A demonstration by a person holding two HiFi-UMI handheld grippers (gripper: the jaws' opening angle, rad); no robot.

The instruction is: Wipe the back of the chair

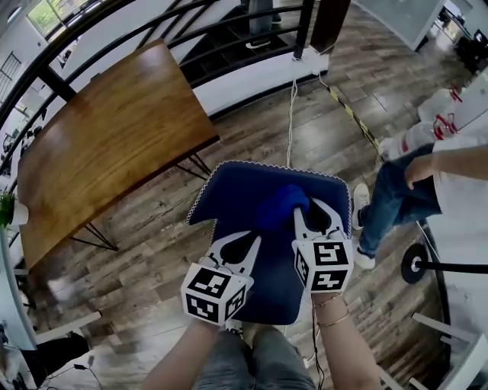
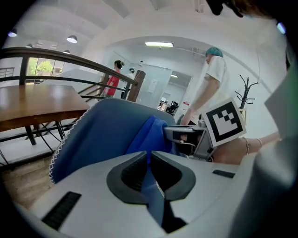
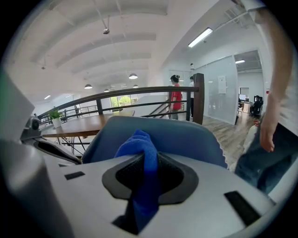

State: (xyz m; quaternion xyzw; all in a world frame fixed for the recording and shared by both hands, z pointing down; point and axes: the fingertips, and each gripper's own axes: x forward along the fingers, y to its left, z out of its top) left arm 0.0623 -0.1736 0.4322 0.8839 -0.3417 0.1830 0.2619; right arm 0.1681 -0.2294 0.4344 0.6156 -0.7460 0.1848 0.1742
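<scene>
From above, the blue chair back (image 1: 244, 190), edged with white stitching, lies in front of me. My right gripper (image 1: 311, 207) is shut on a bright blue cloth (image 1: 280, 206), which bunches against the top of the chair back. The cloth (image 3: 138, 145) runs down between the jaws of the right gripper (image 3: 148, 160), with the chair back (image 3: 186, 135) behind it. My left gripper (image 1: 238, 242) sits left of it, lower on the chair. The left gripper (image 2: 149, 157) is shut on a stitched blue edge of the chair (image 2: 102, 135). The cloth (image 2: 150, 134) and right gripper (image 2: 186, 135) show beyond.
A wooden table (image 1: 107, 129) stands to the left, a black railing (image 1: 152, 23) behind it. A person in jeans (image 1: 412, 183) stands close on the right, beside a round stand base (image 1: 415, 263). A white cable (image 1: 291, 114) crosses the wood floor ahead.
</scene>
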